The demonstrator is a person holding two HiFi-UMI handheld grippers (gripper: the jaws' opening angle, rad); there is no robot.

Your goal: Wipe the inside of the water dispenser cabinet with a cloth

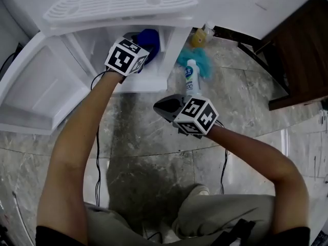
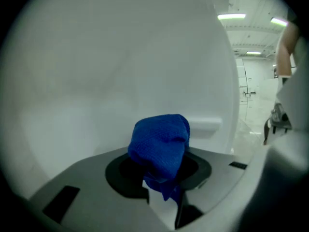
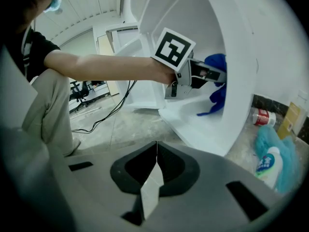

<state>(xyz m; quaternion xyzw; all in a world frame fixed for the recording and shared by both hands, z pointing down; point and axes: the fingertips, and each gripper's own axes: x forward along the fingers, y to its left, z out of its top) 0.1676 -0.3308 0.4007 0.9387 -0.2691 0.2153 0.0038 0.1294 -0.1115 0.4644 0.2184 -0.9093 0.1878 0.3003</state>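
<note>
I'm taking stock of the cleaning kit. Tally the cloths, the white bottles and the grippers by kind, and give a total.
Cloths: 2 (blue cloth held in the left gripper; teal cloth on the floor)
White bottles: 1 (white bottle lying against the teal cloth)
Grippers: 2 (left gripper; right gripper, shut and empty)
Total: 5

Floor (image 1: 154, 178): grey marbled stone | On it: white cabinet (image 1: 148, 86), white bottle (image 1: 192, 78) on teal cloth (image 1: 206, 65), black cables (image 1: 97, 155) beside my legs
</note>
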